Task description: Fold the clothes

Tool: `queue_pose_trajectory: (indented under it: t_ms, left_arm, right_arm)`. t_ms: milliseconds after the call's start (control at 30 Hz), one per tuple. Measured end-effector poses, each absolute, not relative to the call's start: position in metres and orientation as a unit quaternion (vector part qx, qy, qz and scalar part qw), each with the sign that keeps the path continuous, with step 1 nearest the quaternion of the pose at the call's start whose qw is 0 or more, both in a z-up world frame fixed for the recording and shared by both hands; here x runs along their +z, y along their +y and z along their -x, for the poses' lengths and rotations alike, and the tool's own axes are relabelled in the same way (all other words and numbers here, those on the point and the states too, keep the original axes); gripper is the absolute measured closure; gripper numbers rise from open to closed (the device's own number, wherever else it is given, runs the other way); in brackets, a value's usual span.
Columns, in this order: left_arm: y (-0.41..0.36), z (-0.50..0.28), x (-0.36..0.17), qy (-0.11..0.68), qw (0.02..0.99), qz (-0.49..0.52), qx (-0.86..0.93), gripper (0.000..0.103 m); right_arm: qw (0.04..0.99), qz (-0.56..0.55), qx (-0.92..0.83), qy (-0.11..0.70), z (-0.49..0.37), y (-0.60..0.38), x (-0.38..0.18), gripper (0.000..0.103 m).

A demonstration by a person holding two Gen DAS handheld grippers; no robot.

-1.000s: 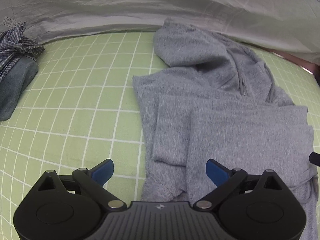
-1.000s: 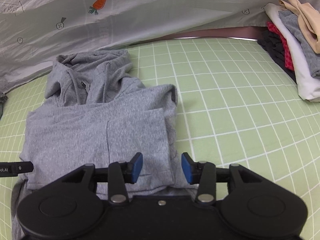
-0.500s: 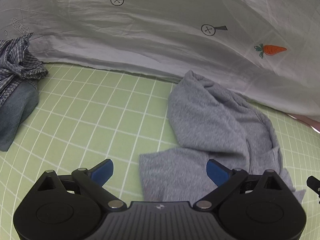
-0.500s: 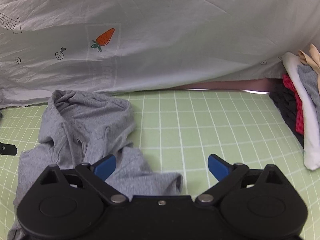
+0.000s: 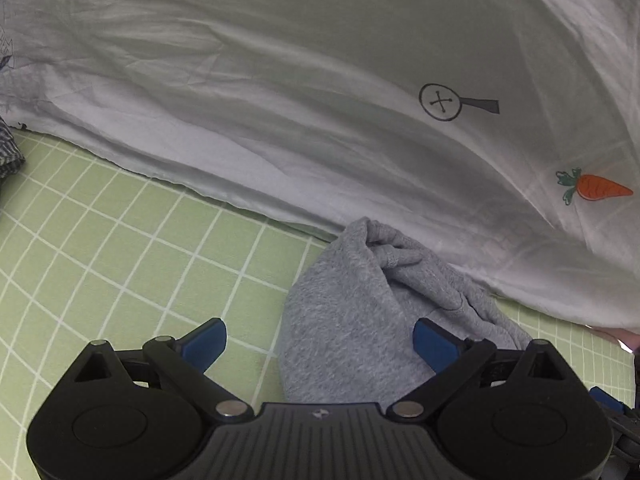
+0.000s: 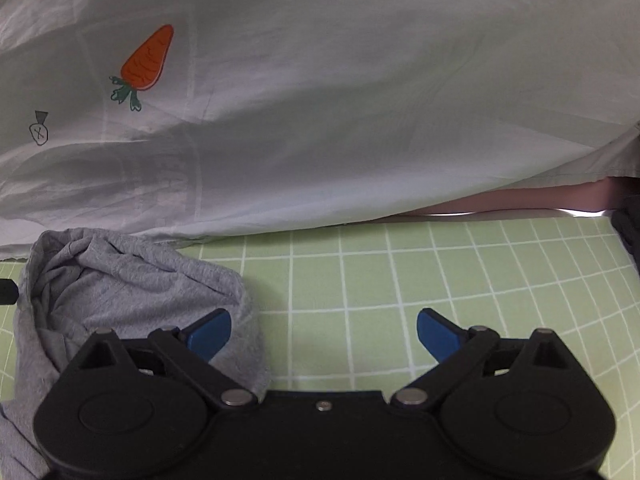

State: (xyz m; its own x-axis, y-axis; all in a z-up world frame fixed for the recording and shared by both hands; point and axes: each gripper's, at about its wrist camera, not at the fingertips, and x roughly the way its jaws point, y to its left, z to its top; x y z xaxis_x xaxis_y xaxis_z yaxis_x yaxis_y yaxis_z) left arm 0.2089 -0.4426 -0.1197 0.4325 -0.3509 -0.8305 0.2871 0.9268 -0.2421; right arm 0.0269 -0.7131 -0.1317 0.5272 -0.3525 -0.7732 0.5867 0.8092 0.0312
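Note:
A grey hoodie lies on the green grid mat. Only its crumpled hood end shows: in the left wrist view the hood (image 5: 352,320) sits between and beyond my open left gripper (image 5: 318,342), nearer its right finger. In the right wrist view the hood (image 6: 128,288) lies at the lower left, partly behind the left finger of my open right gripper (image 6: 324,334), whose gap spans bare mat. Neither gripper holds anything. The hoodie's body is hidden below both gripper housings.
A white sheet with carrot prints (image 5: 360,120) hangs over the mat's far edge (image 6: 400,80). A checked garment (image 5: 8,152) peeks in at the far left. Dark clothes (image 6: 630,232) sit at the far right. Green mat (image 6: 440,272) lies open right of the hood.
Both grippers moved forward over the hoodie toward its hood, so the folded body has dropped out of view. The right gripper opened wide from nearly shut; the left stayed open.

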Motion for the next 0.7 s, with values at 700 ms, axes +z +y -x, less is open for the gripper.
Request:
queue_pose_trajectory:
  t_ms: [700]
  left_arm:
    - [-0.416,-0.159,-0.087,0.421,0.894,-0.097,-0.120,0.004]
  right_arm:
    - [0.833,0.018,-0.433,0.344,0.035,-0.677,-0.086,0.004]
